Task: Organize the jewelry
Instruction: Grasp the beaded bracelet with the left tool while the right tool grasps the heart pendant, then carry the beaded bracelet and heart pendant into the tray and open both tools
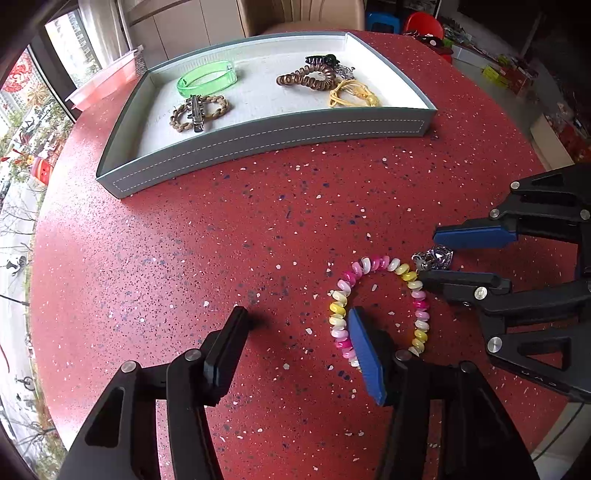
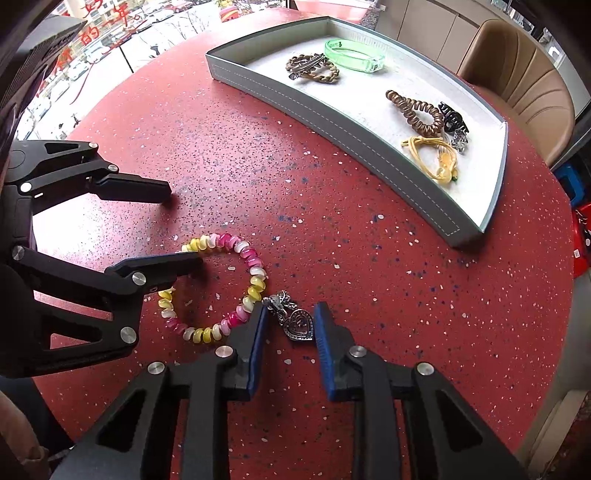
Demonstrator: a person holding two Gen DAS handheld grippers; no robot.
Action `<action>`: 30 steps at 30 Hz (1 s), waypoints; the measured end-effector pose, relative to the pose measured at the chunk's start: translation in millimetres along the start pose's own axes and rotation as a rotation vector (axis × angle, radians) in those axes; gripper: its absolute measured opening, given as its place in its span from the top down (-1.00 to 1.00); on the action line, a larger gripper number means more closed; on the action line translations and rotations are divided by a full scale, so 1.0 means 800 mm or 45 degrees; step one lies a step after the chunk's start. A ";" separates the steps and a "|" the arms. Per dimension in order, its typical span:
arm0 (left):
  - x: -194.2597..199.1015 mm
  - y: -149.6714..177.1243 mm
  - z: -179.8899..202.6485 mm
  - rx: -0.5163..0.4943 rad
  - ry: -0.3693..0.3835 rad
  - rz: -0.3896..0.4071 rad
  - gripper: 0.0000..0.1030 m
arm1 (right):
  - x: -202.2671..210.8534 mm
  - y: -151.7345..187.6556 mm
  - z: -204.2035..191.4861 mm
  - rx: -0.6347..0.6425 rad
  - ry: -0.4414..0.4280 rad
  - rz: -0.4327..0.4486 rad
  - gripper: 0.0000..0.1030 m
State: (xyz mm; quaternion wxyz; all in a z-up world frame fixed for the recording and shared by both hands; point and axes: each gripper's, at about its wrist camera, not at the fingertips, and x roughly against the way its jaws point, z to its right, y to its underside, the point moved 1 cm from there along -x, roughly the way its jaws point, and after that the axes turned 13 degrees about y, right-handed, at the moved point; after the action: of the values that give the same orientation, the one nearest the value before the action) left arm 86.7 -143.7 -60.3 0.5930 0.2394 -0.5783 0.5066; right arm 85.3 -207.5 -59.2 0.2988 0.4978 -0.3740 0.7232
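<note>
A pink, yellow and white spiral bracelet (image 1: 380, 306) (image 2: 218, 288) lies on the red speckled table. A silver heart charm (image 1: 436, 258) (image 2: 297, 323) hangs off its end. My right gripper (image 2: 290, 325) (image 1: 428, 254) is open with its blue pads on either side of the charm. My left gripper (image 1: 295, 325) (image 2: 184, 225) is open; its right finger (image 1: 364, 354) rests inside the bracelet loop, the other stands on bare table. A grey tray (image 1: 273, 133) (image 2: 369, 136) holds a green bangle (image 1: 207, 77), brown braided band with clip (image 1: 197, 110), brown coil tie (image 1: 306, 77) and yellow cord (image 1: 352, 94).
A tan chair (image 2: 528, 88) stands behind the table past the tray. A pink plastic box (image 1: 107, 83) sits at the table's far left edge by the window. Red and blue stools (image 1: 406, 22) and cluttered shelves lie beyond the far right edge.
</note>
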 end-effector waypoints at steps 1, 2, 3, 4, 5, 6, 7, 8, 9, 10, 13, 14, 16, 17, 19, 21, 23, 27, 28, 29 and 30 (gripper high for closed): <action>0.000 0.000 0.003 -0.008 0.006 0.000 -0.23 | 0.001 0.000 -0.001 -0.011 -0.011 -0.005 0.63; 0.003 0.001 0.004 -0.015 0.016 0.000 -0.12 | 0.002 0.000 -0.001 -0.028 -0.013 -0.009 0.63; 0.003 0.000 0.007 -0.020 0.015 0.002 0.10 | 0.002 0.000 0.000 -0.050 -0.018 -0.014 0.63; 0.003 -0.001 0.008 -0.026 0.027 0.000 0.32 | 0.002 0.000 0.001 -0.082 -0.026 -0.021 0.63; 0.003 -0.002 0.009 -0.032 0.027 -0.004 0.46 | 0.002 0.001 0.004 -0.122 -0.039 -0.028 0.63; 0.004 -0.003 0.009 -0.033 0.038 -0.006 0.47 | 0.003 0.002 0.007 -0.168 -0.054 -0.032 0.63; 0.006 -0.001 0.004 -0.023 0.059 -0.009 0.47 | 0.004 0.004 0.012 -0.215 -0.068 -0.036 0.63; 0.007 -0.002 0.002 -0.004 0.080 -0.010 0.47 | 0.005 0.006 0.016 -0.263 -0.080 -0.041 0.63; 0.008 -0.002 -0.002 0.020 0.100 -0.010 0.47 | 0.006 0.009 0.022 -0.312 -0.094 -0.048 0.63; 0.009 -0.003 -0.006 0.048 0.119 -0.007 0.47 | 0.006 0.011 0.027 -0.358 -0.110 -0.055 0.63; 0.014 -0.003 -0.019 0.122 0.165 0.008 0.47 | 0.009 0.022 0.038 -0.472 -0.152 -0.070 0.63; 0.016 -0.004 -0.021 0.139 0.177 0.013 0.47 | 0.009 0.024 0.041 -0.500 -0.161 -0.070 0.63; 0.021 -0.004 -0.026 0.161 0.192 0.025 0.47 | 0.015 0.033 0.051 -0.550 -0.181 -0.068 0.63; 0.025 -0.004 -0.029 0.170 0.202 0.035 0.47 | 0.017 0.035 0.054 -0.573 -0.192 -0.065 0.63; 0.029 -0.007 -0.035 0.189 0.213 0.045 0.47 | 0.019 0.042 0.068 -0.615 -0.209 -0.065 0.63; 0.035 -0.002 -0.044 0.194 0.213 0.058 0.47 | 0.023 0.044 0.073 -0.655 -0.223 -0.068 0.63; 0.040 -0.005 -0.045 0.199 0.210 0.069 0.47 | 0.024 0.049 0.079 -0.686 -0.233 -0.071 0.63; 0.053 -0.011 -0.047 0.201 0.188 0.096 0.47 | 0.035 0.056 0.075 -0.737 -0.236 -0.073 0.63; 0.066 -0.002 -0.046 0.201 0.173 0.105 0.47 | 0.037 0.057 0.077 -0.751 -0.240 -0.073 0.63; 0.069 -0.004 -0.047 0.200 0.158 0.113 0.47 | 0.037 0.057 0.078 -0.764 -0.244 -0.074 0.63; 0.072 -0.007 -0.049 0.198 0.143 0.122 0.47 | 0.039 0.058 0.081 -0.779 -0.251 -0.074 0.63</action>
State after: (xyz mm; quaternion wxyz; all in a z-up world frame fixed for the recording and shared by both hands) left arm 98.1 -93.0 -13.5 0.5793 0.2280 -0.5139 0.5902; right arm 70.3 -284.8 -26.5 0.4175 0.4631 -0.5866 0.5168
